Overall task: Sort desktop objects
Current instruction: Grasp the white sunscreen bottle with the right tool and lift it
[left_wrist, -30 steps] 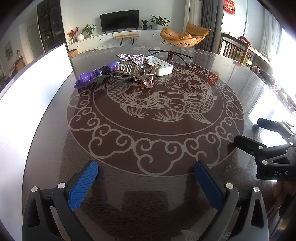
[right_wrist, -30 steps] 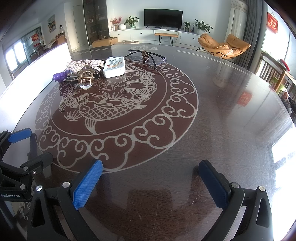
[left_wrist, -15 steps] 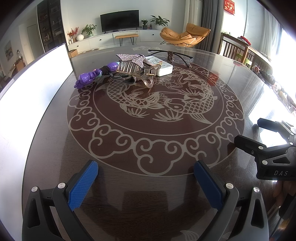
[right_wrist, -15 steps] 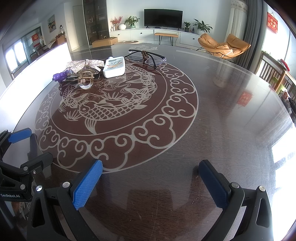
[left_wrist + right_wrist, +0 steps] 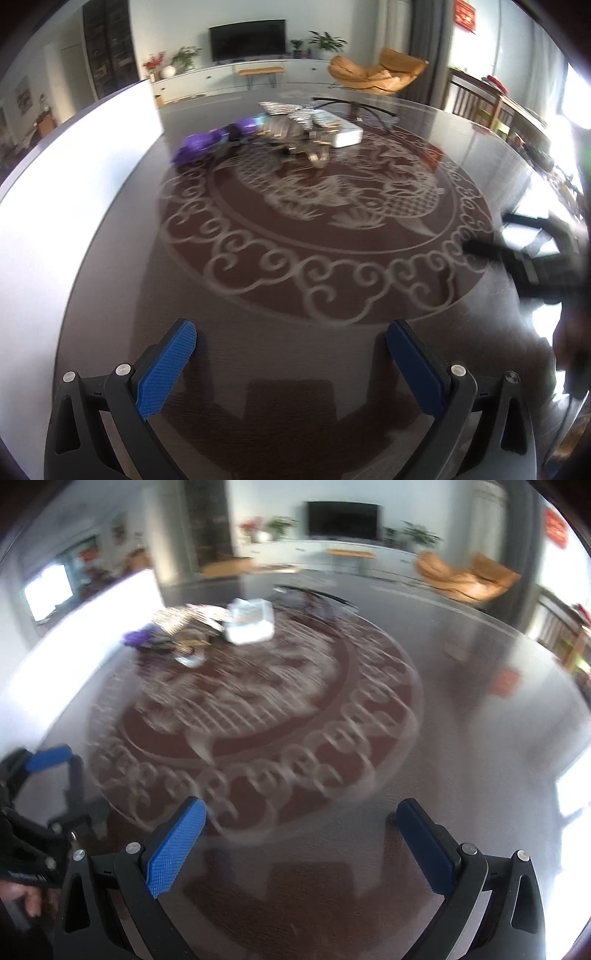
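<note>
Left wrist: left tool [image 5: 291, 339] wide, empty; right tool [image 5: 301, 818] wide, empty, above table [image 5: 295, 295].

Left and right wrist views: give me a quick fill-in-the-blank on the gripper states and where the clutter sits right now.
1. Both the left gripper and the right gripper have their jaws ____.
2. The purple toy lies on the table to the ____ of the white box in the left wrist view.
3. The pads on both grippers' fingers are coloured ____.
4. The glasses lie ____ the white box, farther from the grippers.

Missing words: open; left; blue; behind
</note>
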`<state>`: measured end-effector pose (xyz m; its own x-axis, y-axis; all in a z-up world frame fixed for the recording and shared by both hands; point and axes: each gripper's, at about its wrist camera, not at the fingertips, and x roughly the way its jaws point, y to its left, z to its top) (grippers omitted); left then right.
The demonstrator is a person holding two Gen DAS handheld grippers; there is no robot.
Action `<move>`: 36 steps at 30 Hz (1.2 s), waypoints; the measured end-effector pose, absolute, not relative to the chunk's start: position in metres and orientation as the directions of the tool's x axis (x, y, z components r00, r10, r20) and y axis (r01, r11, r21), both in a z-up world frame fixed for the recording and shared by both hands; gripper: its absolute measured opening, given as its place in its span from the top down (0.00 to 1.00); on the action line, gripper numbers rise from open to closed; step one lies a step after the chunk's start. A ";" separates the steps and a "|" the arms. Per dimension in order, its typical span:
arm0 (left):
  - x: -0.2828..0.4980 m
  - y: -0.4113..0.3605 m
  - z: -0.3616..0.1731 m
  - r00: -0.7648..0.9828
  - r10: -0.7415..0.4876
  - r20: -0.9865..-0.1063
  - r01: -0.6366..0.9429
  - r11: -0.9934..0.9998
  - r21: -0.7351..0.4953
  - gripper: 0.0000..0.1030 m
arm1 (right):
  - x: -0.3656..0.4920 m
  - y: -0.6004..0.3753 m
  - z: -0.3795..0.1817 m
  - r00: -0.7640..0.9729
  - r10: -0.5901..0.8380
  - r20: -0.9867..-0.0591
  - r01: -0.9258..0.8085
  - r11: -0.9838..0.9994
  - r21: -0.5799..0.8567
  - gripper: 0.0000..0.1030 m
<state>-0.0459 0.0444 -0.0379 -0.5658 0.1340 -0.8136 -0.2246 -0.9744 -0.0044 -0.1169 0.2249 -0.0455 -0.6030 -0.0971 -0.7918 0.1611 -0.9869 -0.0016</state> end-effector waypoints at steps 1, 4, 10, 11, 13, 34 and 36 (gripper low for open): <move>-0.045 0.041 -0.038 -0.567 0.130 -0.813 -0.218 -0.976 -0.004 0.00 | -0.136 0.219 -0.039 -0.624 -0.088 -0.776 0.158 -0.987 -0.015 0.00; -0.044 0.037 -0.038 -0.570 0.118 -0.813 -0.200 -0.980 -0.002 0.00 | -0.194 0.209 -0.025 -0.649 -0.123 -0.750 0.138 -0.990 0.042 0.00; -0.044 0.037 -0.039 -0.570 0.119 -0.813 -0.201 -0.980 -0.002 0.00 | -0.314 0.173 -0.038 -0.552 -0.110 -0.826 0.058 -0.994 0.094 0.03; -0.044 0.037 -0.039 -0.570 0.119 -0.813 -0.201 -0.980 -0.003 0.00 | -0.325 0.164 -0.045 -0.526 -0.107 -0.844 0.069 -0.994 0.084 0.04; -0.044 0.037 -0.039 -0.570 0.119 -0.813 -0.201 -0.980 -0.003 0.00 | -0.333 0.150 -0.054 -0.497 -0.098 -0.862 0.081 -0.994 0.066 0.06; -0.038 0.043 -0.040 -0.567 0.132 -0.813 -0.224 -0.975 -0.002 0.00 | -0.124 0.265 -0.049 -0.595 0.008 -0.804 -0.033 -0.999 0.015 0.49; -0.038 0.042 -0.041 -0.568 0.132 -0.813 -0.223 -0.975 -0.002 0.00 | -0.117 0.280 -0.047 -0.593 0.049 -0.803 -0.059 -0.998 -0.017 0.49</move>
